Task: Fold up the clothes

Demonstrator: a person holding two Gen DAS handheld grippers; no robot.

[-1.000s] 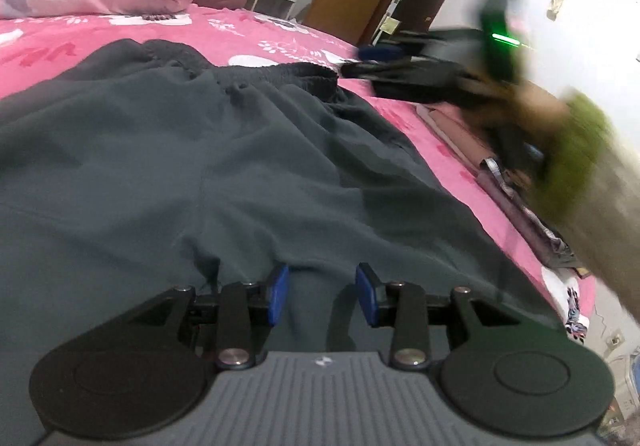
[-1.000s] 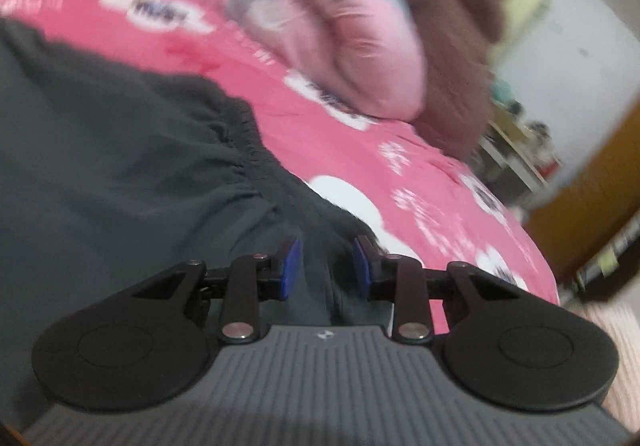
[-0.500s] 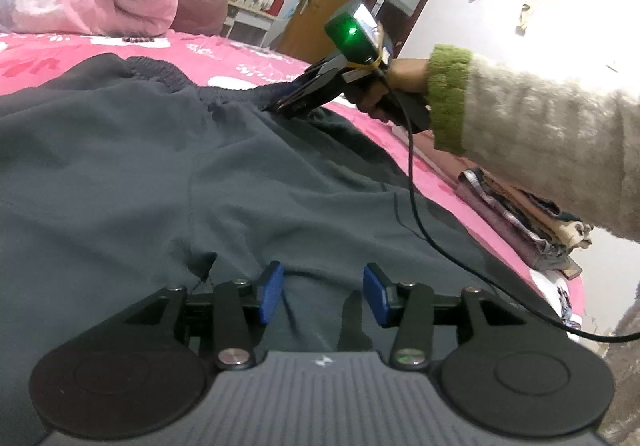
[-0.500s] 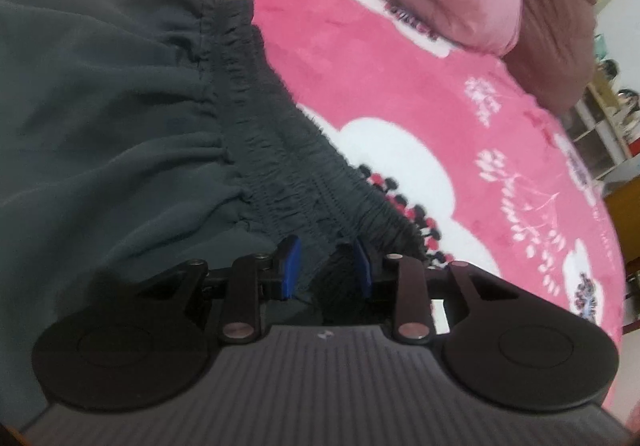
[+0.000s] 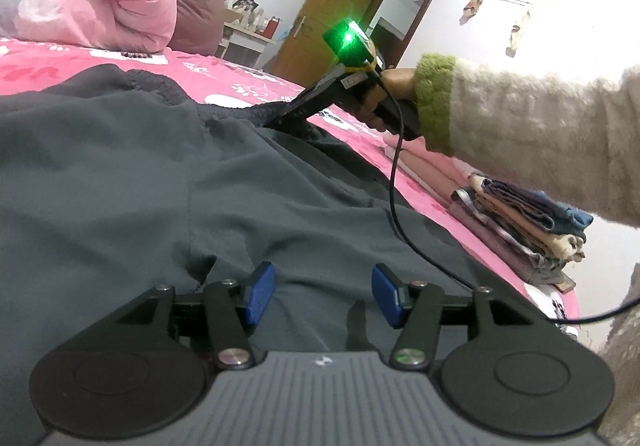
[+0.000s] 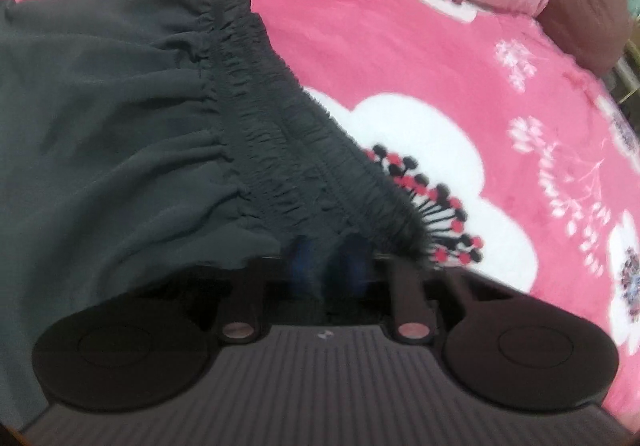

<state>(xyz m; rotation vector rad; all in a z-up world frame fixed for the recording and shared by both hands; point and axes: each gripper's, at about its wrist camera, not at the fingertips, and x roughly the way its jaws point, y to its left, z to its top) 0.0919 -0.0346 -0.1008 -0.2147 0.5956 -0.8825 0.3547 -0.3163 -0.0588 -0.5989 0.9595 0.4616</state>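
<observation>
Dark grey trousers (image 5: 168, 182) are lying spread flat and unfolded on the pink floral bed (image 6: 460, 58), so folding is only beginning. Right gripper (image 6: 326, 266) jaws, having just been closing, are clenching the elastic waistband (image 6: 280, 134), while left gripper (image 5: 322, 294) jaws, having just been opening, are standing released over the cloth, gripping nothing. Nearby, folded clothes (image 5: 524, 222) and a rolled quilt (image 5: 92, 2) are sitting clear of the work; a cable (image 5: 404, 222) is trailing across the fabric and may be snagging the fold.
</observation>
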